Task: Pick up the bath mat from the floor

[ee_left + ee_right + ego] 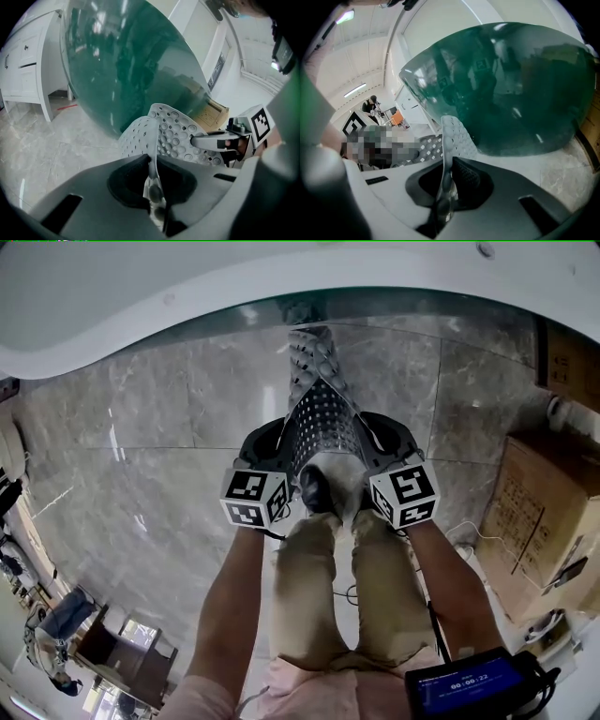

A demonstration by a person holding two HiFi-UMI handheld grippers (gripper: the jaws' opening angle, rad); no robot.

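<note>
- Above the marble floor (169,427), in front of the person's legs (323,596), the bath mat (323,418) is held at its near end by both tools.
- Left hand-held gripper (277,448): clenched on the mat's near left edge. In the left gripper view the jaws (152,176) are pressed together on a thin fold of the mat (140,136).
- Right hand-held gripper (375,442): clenched on the near right edge. In the right gripper view the sheet (452,133) stands on edge between the closed jaws (445,180).
- Mat description: pale grey, perforated, with rows of round suction cups on one face.
- Orientation: the long axis runs straight away from the person, up the head view, toward the green glass panel (122,61).
- Shape: the two sides are drawn close together, so the mat bows into a narrow arch along its length.
- Position: the near end is raised between the two marker cubes, and the far end lies by the foot of the glass. Whether that far end touches the floor cannot be told.
- Surroundings: cardboard boxes (539,512) stand on the floor to the person's right, well apart from the mat. A white cabinet (23,61) shows at the left of the left gripper view.
</note>
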